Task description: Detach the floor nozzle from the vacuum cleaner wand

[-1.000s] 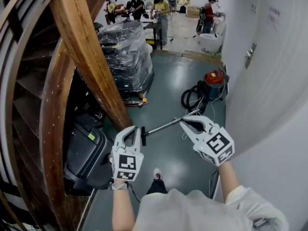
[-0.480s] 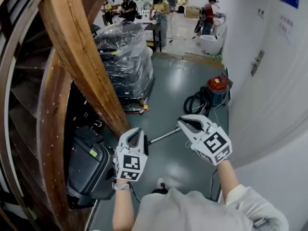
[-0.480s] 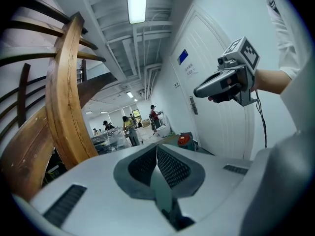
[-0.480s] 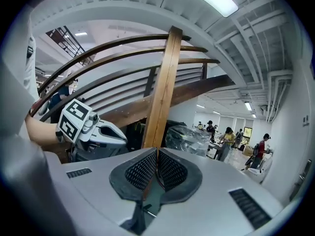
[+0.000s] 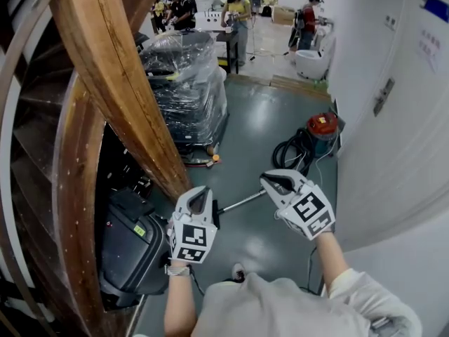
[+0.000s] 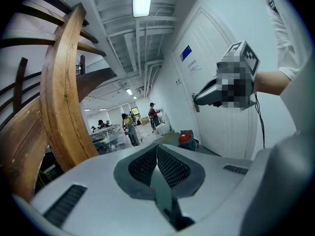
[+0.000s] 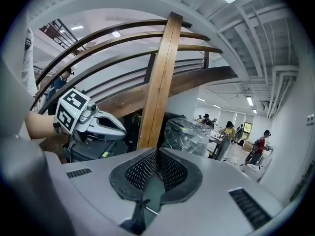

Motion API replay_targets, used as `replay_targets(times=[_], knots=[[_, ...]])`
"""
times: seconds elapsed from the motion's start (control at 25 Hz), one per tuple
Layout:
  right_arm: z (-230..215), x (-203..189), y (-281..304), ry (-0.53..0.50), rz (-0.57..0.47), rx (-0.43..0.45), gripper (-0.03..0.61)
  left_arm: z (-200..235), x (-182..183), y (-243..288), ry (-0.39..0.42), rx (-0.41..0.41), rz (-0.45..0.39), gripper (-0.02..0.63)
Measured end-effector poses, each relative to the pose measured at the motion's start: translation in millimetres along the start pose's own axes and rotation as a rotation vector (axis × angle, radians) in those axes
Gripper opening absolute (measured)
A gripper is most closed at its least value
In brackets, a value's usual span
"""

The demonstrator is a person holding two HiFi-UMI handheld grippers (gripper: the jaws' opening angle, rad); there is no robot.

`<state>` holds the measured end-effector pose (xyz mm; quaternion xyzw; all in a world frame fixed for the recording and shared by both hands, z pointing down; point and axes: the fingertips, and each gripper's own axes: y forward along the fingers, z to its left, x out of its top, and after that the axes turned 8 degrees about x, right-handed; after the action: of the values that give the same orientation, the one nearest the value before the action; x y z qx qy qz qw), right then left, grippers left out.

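Holding the left hand-held gripper [image 5: 204, 192] and right hand-held gripper [image 5: 266, 180] in the air, both with jaws pressed together on nothing, we see the thin metal wand [image 5: 242, 202] lying on the floor [image 5: 266, 111] below and between them. Its black nozzle [image 5: 217, 214] shows just right of the left one. A curved wooden beam [image 5: 119, 90] crowds the left edge; a white wall [image 5: 393, 188] bounds the right, leaving a smooth grey lane.
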<state>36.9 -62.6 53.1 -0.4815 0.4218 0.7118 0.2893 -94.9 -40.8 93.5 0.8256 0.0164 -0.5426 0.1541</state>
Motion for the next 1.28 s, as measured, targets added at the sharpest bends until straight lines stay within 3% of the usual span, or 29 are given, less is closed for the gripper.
replay_targets(times=[1.28], knots=[[-45.7, -29.1, 62.3, 0.018, 0.097, -0.051, 0.031, 41.8, -40.1, 62.8, -0.022, -0.045, 0.054, -0.005]])
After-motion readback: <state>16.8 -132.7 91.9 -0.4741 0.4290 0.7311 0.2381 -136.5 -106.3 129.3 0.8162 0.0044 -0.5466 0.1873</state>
